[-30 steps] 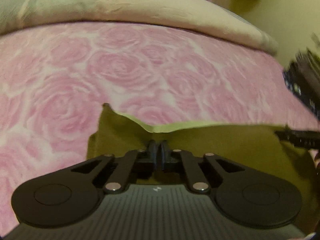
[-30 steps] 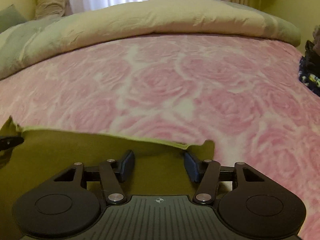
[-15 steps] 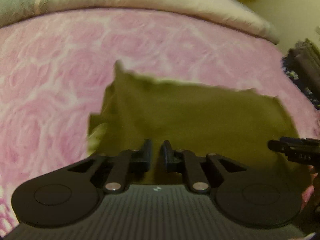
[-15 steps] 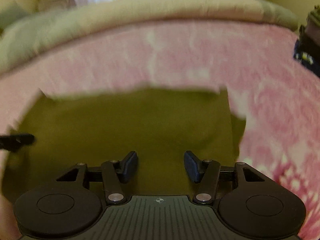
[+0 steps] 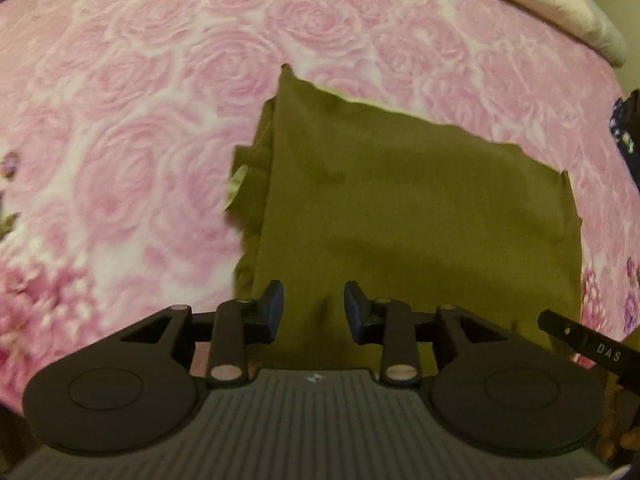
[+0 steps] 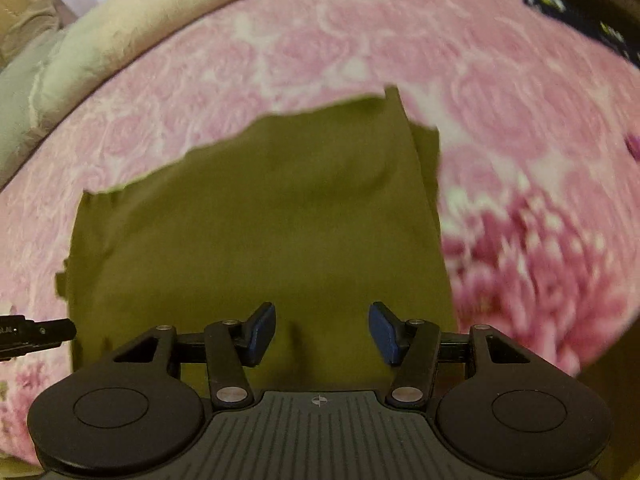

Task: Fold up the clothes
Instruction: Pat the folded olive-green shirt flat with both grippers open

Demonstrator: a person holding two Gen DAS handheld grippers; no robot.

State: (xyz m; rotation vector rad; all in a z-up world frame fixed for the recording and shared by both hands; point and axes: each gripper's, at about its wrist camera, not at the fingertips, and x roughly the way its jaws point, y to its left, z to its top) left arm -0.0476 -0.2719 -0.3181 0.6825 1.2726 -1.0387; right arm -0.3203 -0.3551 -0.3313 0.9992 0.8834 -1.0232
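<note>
An olive-green garment lies folded flat on the pink rose-patterned bedspread; it also shows in the right wrist view. My left gripper is open and empty above the garment's near left edge. My right gripper is open and empty above the garment's near right part. A finger of the right gripper shows at the right edge of the left wrist view. A finger of the left gripper shows at the left edge of the right wrist view.
A beige duvet is rolled along the far side of the bed. A dark patterned cloth lies at the far right. A yellow-green wall stands beyond the bed.
My left gripper opened and let go of the garment. Both grippers rose and drew back, so the whole folded garment now lies flat in view.
</note>
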